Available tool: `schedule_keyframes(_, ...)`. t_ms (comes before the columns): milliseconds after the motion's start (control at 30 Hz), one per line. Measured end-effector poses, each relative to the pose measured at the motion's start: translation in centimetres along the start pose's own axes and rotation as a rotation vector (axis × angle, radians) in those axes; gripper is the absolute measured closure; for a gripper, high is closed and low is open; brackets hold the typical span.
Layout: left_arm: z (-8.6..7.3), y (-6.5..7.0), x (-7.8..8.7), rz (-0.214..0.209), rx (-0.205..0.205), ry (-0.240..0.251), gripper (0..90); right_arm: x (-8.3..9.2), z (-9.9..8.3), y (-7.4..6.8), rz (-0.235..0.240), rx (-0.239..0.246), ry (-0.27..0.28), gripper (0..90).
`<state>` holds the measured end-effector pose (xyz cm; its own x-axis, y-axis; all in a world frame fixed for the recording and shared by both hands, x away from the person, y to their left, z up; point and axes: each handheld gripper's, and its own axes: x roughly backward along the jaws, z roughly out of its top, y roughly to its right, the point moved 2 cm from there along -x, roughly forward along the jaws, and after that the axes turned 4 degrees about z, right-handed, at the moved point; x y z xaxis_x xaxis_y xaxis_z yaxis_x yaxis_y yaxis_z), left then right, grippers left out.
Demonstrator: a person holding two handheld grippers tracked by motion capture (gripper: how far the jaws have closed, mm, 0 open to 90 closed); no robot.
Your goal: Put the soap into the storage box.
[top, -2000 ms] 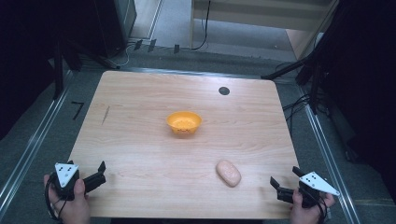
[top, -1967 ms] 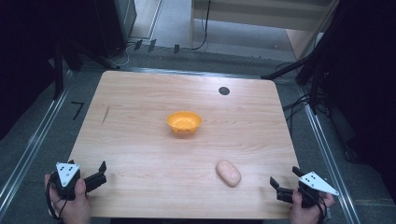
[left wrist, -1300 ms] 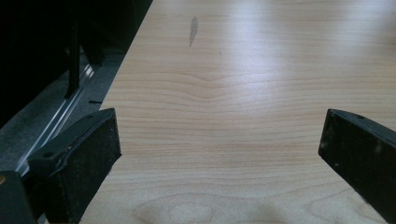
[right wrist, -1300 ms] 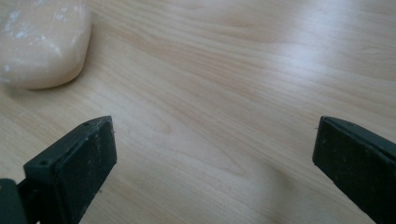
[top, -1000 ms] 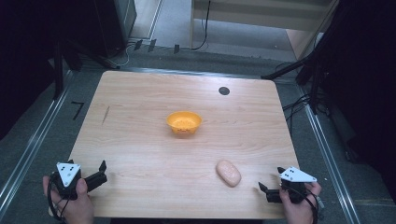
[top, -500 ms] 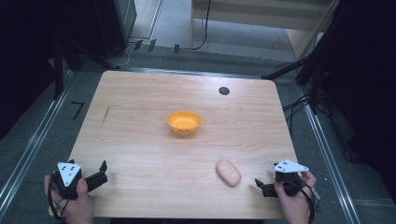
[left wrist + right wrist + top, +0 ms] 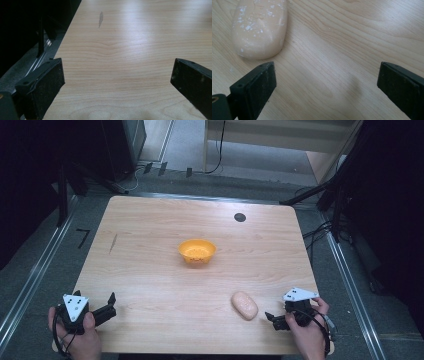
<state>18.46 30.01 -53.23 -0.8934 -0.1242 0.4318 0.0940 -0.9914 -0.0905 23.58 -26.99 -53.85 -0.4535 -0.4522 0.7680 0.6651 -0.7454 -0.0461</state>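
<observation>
A pale peach oval loaf point(image 7: 244, 305) lies on the wooden table point(image 7: 150, 230) near the front right. In the right gripper view the loaf point(image 7: 259, 27) sits just beyond the left jaw, dusted with white specks. My right gripper point(image 7: 272, 319) points left at it from a short gap away; its jaws have just been opening and stand open over bare wood point(image 7: 324, 85). An orange bowl point(image 7: 197, 251) stands at the table's middle. My left gripper point(image 7: 111, 302) rests at the front left corner, open, nothing between its jaws point(image 7: 117, 77).
A small black disc point(image 7: 240, 217) is set in the tabletop at the back right. A dark streak point(image 7: 113, 243) marks the wood at the left, ahead of the left gripper point(image 7: 100, 18). Metal rails and dark floor border the table.
My right hand has slid left along the front edge toward the loaf and turned its jaws at it. The left hand, loaf and bowl have not moved.
</observation>
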Motion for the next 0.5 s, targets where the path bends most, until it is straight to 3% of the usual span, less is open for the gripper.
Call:
schedule_keyframes(400, 0.0, -0.1, 0.0, -0.007, 0.001, -0.009, 0.0, -0.5, 1.1, -0.6, 0.028, -0.006, -0.032, 3.1)
schedule_keyframes(500, 0.0, -0.2, -0.1, -0.012, 0.021, -0.01, 0.0, -0.7, 1.6, -0.9, 0.047, -0.021, -0.036, 3.1)
